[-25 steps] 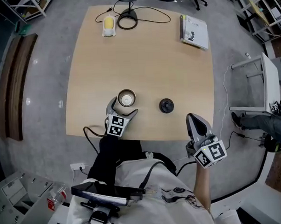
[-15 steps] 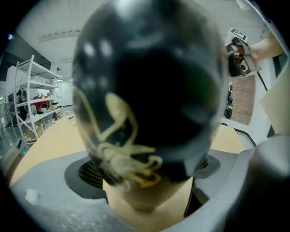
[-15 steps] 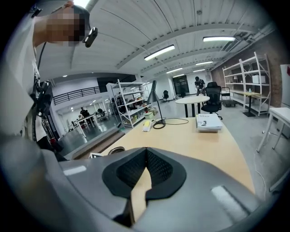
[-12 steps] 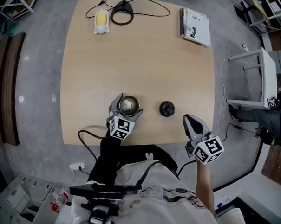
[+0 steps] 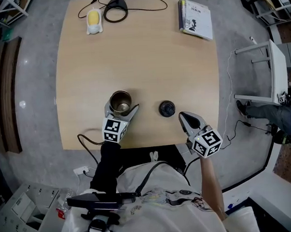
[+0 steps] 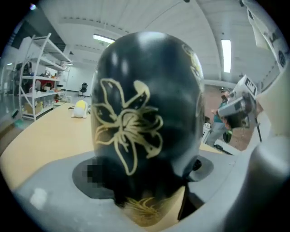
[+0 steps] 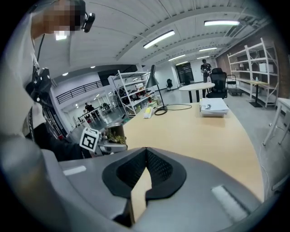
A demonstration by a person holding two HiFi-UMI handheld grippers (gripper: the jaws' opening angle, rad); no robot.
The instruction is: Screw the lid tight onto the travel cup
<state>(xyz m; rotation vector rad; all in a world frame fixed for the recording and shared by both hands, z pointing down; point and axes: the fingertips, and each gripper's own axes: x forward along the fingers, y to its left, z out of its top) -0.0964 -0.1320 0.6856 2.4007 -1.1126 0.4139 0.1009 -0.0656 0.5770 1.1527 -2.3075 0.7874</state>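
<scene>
A dark travel cup (image 5: 120,102) with a gold flower drawing stands open-topped near the table's front edge. It fills the left gripper view (image 6: 145,118). My left gripper (image 5: 120,109) has a finger on each side of the cup, and its jaws are closing on it; I cannot see the pads pressing. The black lid (image 5: 167,108) lies flat on the table to the cup's right, apart from it. My right gripper (image 5: 189,120) is shut and empty, hovering over the front edge just right of the lid. In the right gripper view the cup (image 7: 113,132) shows at left.
On the wooden table (image 5: 143,60), a book (image 5: 195,14) lies at the far right corner. A yellow object (image 5: 93,18) and a lamp base with a black cable (image 5: 112,3) sit at the far edge. A white side table (image 5: 273,69) stands on the floor to the right.
The left jaws have narrowed around the cup. The right gripper has come up and left, closer to the lid. The head view has shifted toward the table's far side.
</scene>
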